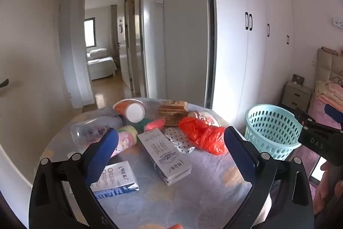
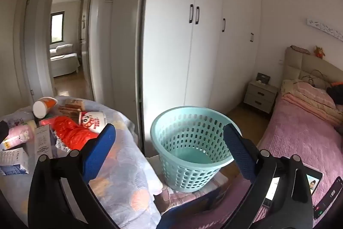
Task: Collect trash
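The round table (image 1: 193, 196) holds boxes, a red plastic bag (image 1: 201, 134) and cups; the left gripper (image 1: 169, 156) and right gripper (image 2: 169, 151) both stand wide apart, empty, near the basket (image 2: 193, 151)

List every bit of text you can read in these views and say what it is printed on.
"DAS": on the black body of the right claw.
Long grey box: print seen upside down, not legible.
Blue-and-white carton: lettering too blurred.
White cup with red characters: too small.
Phone screens: unreadable.
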The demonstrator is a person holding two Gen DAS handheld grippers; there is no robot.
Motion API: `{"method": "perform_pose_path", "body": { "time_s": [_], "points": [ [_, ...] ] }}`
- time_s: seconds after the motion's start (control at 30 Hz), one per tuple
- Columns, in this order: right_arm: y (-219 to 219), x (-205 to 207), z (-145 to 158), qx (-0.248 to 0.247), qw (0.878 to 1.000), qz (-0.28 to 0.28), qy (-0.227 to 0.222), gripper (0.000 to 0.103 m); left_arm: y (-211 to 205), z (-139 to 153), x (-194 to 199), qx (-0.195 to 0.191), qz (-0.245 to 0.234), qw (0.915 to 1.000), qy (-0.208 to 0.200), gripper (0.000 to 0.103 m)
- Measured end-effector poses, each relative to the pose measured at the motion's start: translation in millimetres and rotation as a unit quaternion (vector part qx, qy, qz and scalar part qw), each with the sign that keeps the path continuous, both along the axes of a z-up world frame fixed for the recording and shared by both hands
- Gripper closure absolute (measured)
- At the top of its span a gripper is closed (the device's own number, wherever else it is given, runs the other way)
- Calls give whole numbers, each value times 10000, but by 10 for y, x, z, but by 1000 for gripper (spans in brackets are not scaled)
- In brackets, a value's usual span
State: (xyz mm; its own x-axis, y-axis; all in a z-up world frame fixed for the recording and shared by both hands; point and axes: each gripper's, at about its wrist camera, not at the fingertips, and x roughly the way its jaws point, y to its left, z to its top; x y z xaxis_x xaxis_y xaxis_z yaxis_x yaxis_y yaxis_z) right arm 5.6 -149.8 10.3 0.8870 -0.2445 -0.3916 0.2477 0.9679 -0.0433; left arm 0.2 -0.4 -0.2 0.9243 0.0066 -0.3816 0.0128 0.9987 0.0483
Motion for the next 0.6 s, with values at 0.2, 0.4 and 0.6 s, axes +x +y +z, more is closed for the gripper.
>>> {"method": "perform_pose_path", "body": {
  "time_s": [0.2, 0.4, 0.6],
  "points": [
    [-172, -10, -59, 348, 9993, 64, -72, 8, -27, 24, 9, 33, 73, 9999, 95, 8],
    [48, 44, -105, -12, 9998, -175, 39, 8, 103, -57, -50, -132, 51, 9999, -27, 8],
    [25, 59, -129, 50, 9998, -167, 46, 8, 172, -57, -79, -200, 124, 9997, -23, 8]
  ]
}}
